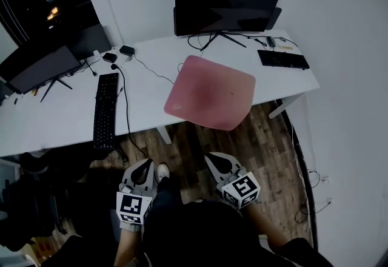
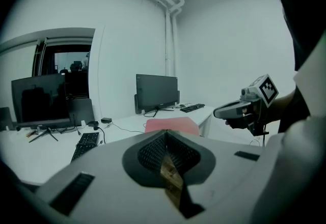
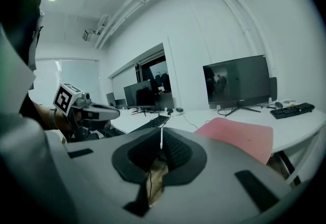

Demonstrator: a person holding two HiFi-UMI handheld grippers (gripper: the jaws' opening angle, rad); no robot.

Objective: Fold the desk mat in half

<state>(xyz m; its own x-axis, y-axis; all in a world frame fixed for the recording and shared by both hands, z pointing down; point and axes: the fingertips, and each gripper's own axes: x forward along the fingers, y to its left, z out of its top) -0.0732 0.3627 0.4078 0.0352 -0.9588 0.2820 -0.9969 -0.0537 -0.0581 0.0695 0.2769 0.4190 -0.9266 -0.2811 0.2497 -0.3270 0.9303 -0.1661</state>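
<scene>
Folding apparently not begun: the left gripper (image 1: 145, 166) and right gripper (image 1: 214, 160), jaws pressed together and empty, hung short of the pink desk mat (image 1: 211, 92), so the next move likely required opening and reaching its overhanging edge.

My left hand-held gripper (image 1: 146, 165) hangs low in front of my body, its jaws pressed together with nothing between them. My right hand-held gripper (image 1: 213, 159) is level with it, jaws likewise closed and empty. The two stay apart, both pointing forward and slightly inward. The left marker cube (image 1: 133, 206) and right marker cube (image 1: 241, 190) face upward.
</scene>
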